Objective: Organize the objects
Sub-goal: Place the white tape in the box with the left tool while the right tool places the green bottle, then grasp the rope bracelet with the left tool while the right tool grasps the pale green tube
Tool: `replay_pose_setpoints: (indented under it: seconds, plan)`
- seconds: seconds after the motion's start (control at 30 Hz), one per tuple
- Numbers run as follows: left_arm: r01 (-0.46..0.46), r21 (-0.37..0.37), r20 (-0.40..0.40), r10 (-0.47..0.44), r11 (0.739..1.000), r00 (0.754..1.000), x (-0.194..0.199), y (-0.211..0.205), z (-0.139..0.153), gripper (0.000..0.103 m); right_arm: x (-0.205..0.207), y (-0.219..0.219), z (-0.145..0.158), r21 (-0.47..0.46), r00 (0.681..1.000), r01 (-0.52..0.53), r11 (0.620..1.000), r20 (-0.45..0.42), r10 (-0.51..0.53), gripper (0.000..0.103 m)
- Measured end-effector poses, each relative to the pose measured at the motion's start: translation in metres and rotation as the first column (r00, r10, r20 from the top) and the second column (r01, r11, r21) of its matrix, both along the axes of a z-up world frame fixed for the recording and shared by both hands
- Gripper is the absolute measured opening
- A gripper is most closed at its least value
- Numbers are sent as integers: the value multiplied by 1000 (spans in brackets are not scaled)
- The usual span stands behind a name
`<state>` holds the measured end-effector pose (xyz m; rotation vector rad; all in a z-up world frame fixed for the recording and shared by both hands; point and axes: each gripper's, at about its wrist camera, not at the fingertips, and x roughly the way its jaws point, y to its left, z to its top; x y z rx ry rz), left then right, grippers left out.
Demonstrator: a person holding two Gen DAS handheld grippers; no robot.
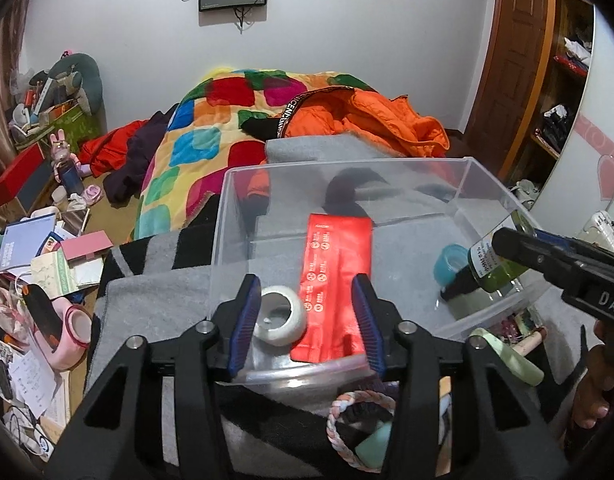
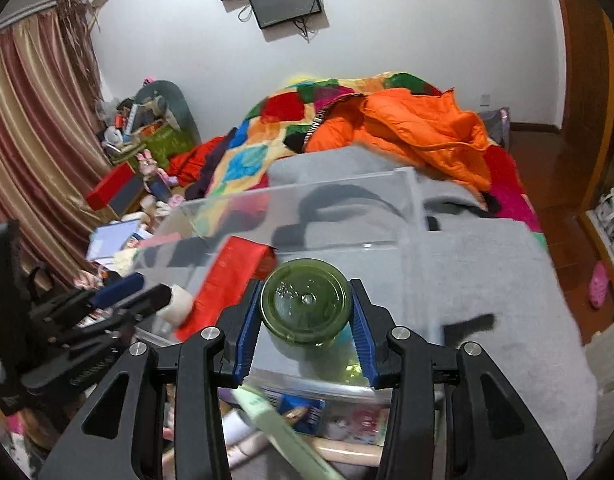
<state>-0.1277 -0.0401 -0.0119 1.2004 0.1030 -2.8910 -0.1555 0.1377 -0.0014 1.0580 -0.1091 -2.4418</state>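
A clear plastic bin (image 1: 243, 176) stands on a grey blanket (image 1: 155, 300); it also shows in the right wrist view (image 2: 407, 184). Inside lie a red flat packet (image 1: 335, 264), a white tape roll (image 1: 281, 316) and a teal tape roll (image 1: 447, 268). My left gripper (image 1: 305, 316) is open at the bin's near rim, its fingers either side of the white roll and packet, holding nothing. My right gripper (image 2: 307, 320) is shut on a green glass bottle (image 2: 307, 304), held tilted, cap down, over the bin's right side (image 1: 487, 268).
Loose items lie in front of the bin: a pink-white braided ring (image 1: 347, 432), a pale green object (image 1: 507, 356), a wooden stick (image 2: 347, 450). Behind are a colourful quilt (image 1: 211, 136) and orange jacket (image 1: 371, 120). Clutter of books and boxes (image 1: 47, 248) lies left.
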Motion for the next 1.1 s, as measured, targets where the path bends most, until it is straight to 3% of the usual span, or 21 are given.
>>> replay_pose_setpoints:
  seconds: [0.1, 0.33, 0.5, 0.73, 0.87, 1.1]
  plan:
    - [4, 13, -6, -4, 1000, 1000, 5, 2, 2, 59, 5, 3, 1, 41, 1000, 5, 999, -19, -4, 39]
    - [-9, 5, -36, 10, 1000, 999, 24, 3, 10, 70, 13, 6, 4, 121, 998, 9, 993, -56, -2, 42]
    - [-13, 29, -52, 14, 1000, 999, 41, 2, 15, 78, 23, 6, 11, 146, 995, 20, 989, -100, -5, 62]
    - [-25, 29, -67, 27, 999, 997, 59, 1, 17, 84, 41, 9, 24, 169, 988, 25, 985, -157, 2, 68]
    - [-26, 46, -42, 28, 999, 999, 65, 0, 8, 89, 51, 16, 27, 164, 986, 36, 986, -166, -9, 72]
    - [-17, 109, 66, 10, 994, 998, 64, 1, -26, 90, 64, 25, 14, 187, 992, 32, 982, -127, -9, 72]
